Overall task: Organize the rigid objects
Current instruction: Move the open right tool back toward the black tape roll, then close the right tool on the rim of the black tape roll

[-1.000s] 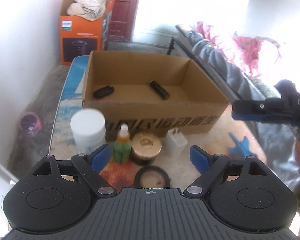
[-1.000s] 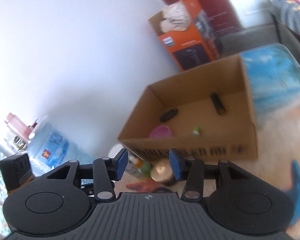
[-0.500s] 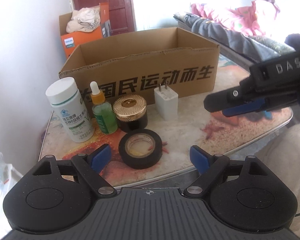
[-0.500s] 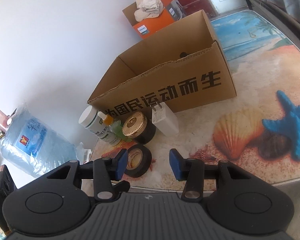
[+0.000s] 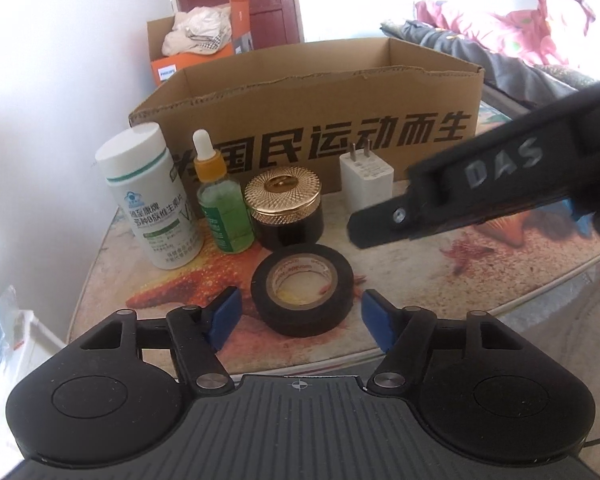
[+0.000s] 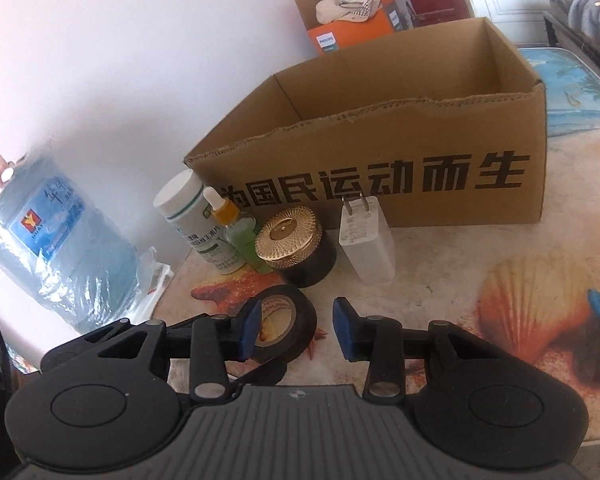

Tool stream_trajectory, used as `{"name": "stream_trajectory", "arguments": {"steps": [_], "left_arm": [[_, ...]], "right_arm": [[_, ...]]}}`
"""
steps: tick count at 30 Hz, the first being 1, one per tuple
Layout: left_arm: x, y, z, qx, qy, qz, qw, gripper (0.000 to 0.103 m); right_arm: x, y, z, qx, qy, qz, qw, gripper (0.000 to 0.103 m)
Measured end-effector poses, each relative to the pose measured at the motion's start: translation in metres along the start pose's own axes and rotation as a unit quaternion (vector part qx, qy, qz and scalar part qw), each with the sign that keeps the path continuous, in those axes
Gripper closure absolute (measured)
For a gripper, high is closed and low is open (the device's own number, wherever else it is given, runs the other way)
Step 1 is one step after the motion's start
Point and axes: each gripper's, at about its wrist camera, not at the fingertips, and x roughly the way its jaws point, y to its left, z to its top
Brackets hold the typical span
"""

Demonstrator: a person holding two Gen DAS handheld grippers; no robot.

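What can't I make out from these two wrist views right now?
- Cardboard box floor and contents: hidden by its front wall in both views.
- Right gripper fingertips in the left wrist view: only its blurred black body shows, covering the table behind.
- White bottle and dropper bottle labels: print too small to read.
- Tape roll in the right wrist view: near side covered by the gripper's left finger.

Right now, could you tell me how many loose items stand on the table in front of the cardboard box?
5: white pill bottle far left, dropper bottle, gold-lidded jar, white charger, and tape roll nearest. The box may hide others.
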Motion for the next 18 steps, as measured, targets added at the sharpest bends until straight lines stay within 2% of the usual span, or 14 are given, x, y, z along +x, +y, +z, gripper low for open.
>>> {"name": "stream_trajectory", "arguments": {"steps": [5,8,18], "left_arm": [[0.010,0.000,-0.002,-0.008,0.013,-0.008,0.9999,0.040],[0.012,-0.003,-0.004,-0.001,0.006,-0.001,1.0000,0.042],[0.009,-0.007,-0.009,0.000,-0.006,0.007,1.0000,0.044]], "right_arm": [[0.025,0.000,-0.001,-0.009,0.027,-0.011,1.000,0.073],[0.033,0.000,-0.002,-0.016,0.033,-0.018,0.999,0.079],[0.032,0.000,-0.003,-0.010,0.025,-0.012,1.000,0.083]]}}
